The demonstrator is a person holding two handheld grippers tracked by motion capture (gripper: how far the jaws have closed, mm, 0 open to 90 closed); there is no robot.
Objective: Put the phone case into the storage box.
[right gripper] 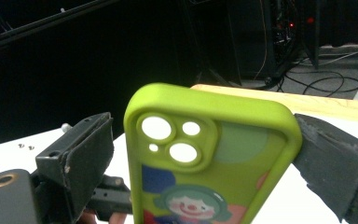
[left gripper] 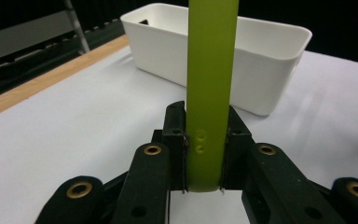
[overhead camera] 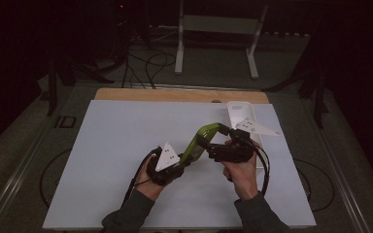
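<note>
Green phone case clamped by left gripper

Green phone case (left gripper: 211, 93) held above the table's white sheet (overhead camera: 116, 160), clamped by left gripper (left gripper: 206, 154). Right gripper (right gripper: 205, 154): one jaw touching, the other apart, so open. White bin (left gripper: 265, 70) at 1 o'clock.

1. Lime-green phone case (overhead camera: 200, 141), soft-looking, with rounded corners.
2. Clamped edge-on at its lower end between the jaws of the left tool (left gripper: 205, 154); two small dimples on the narrow side just above the pads.
3. Raised off the counter (overhead camera: 126, 145), slanting up from the left tool toward the right tool (right gripper: 205, 154).
4. Upper end set between the right tool's jaws: right pad touching the edge, left pad just apart.
5. Camera cutouts near the top corner; cartoon clown print below.
</note>
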